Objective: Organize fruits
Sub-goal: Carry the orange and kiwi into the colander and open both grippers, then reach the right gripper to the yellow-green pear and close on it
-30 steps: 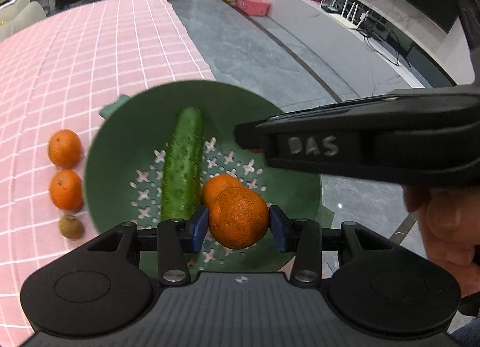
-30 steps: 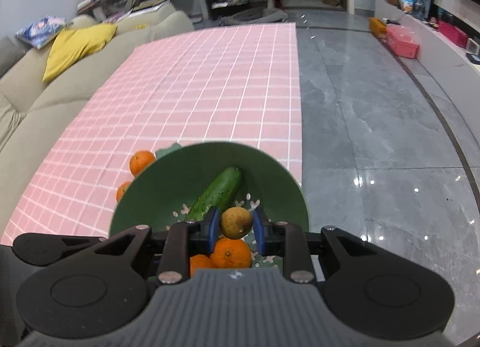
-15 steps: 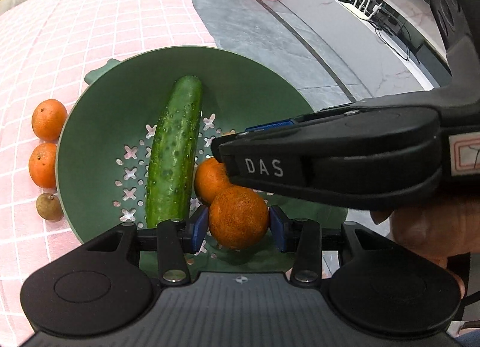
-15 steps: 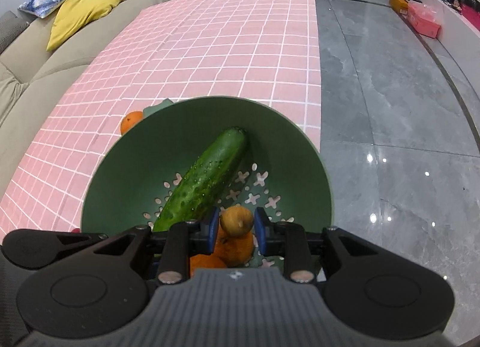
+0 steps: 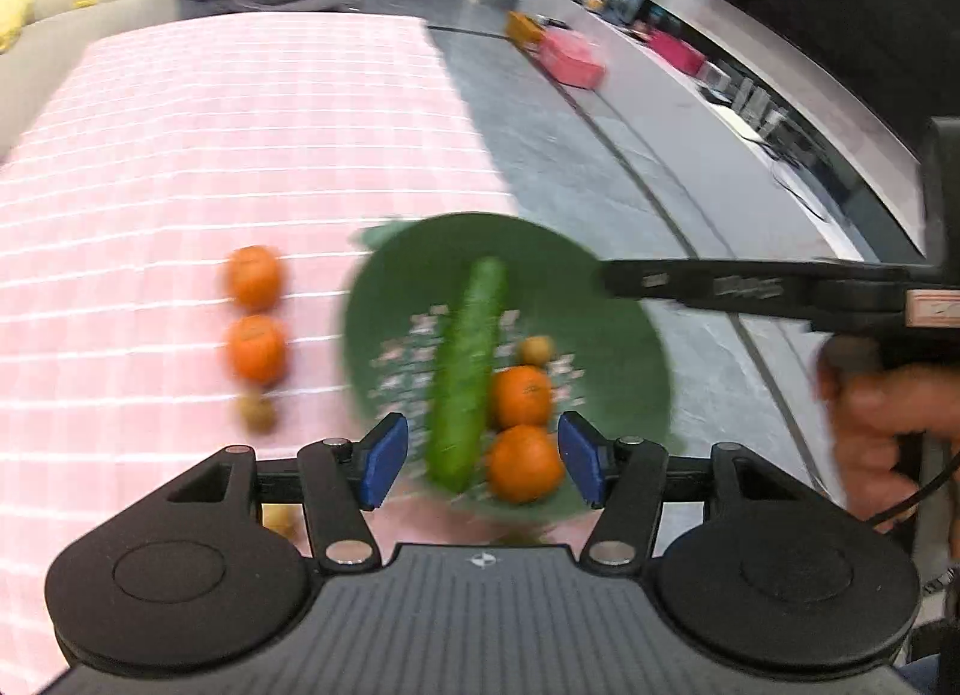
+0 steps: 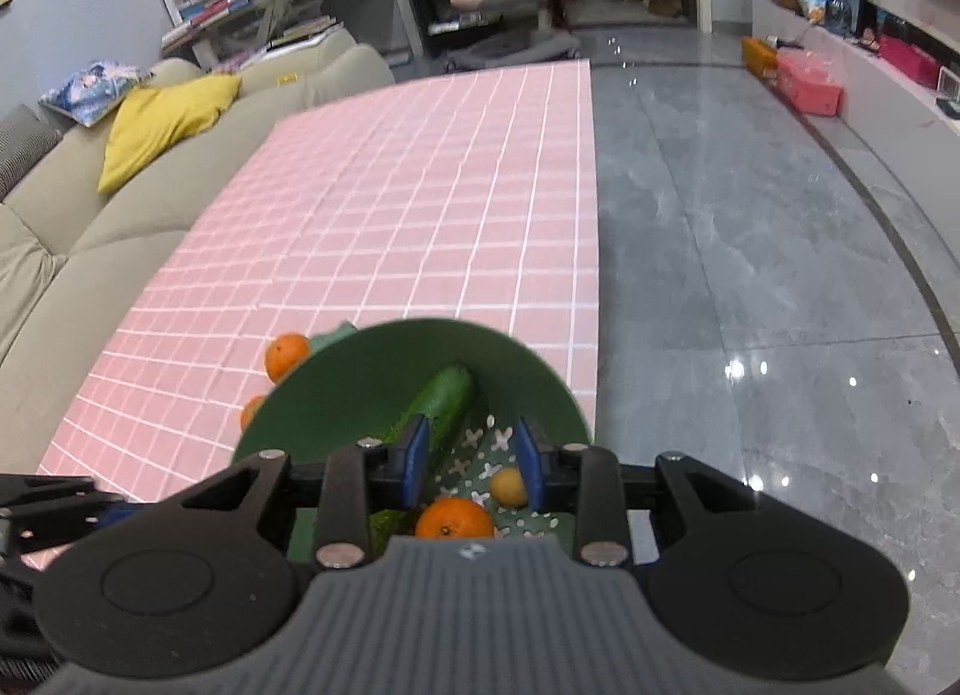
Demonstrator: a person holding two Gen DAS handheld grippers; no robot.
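Green colander: sits at the right edge of the pink checked tablecloth, partly overhanging it.
Inside colander: a cucumber lies lengthwise; two oranges and a small brownish fruit lie right of it.
On cloth: two more oranges and another small brown fruit lie in a row left of the colander, near the cloth's near edge.
Left gripper: jaws opening, blue pads well apart, touching nothing; view blurred.
Right gripper: jaws opening, pads apart, gripping nothing; the small fruit lies below, just beside the right pad.
Hand: grips the right tool's handle.
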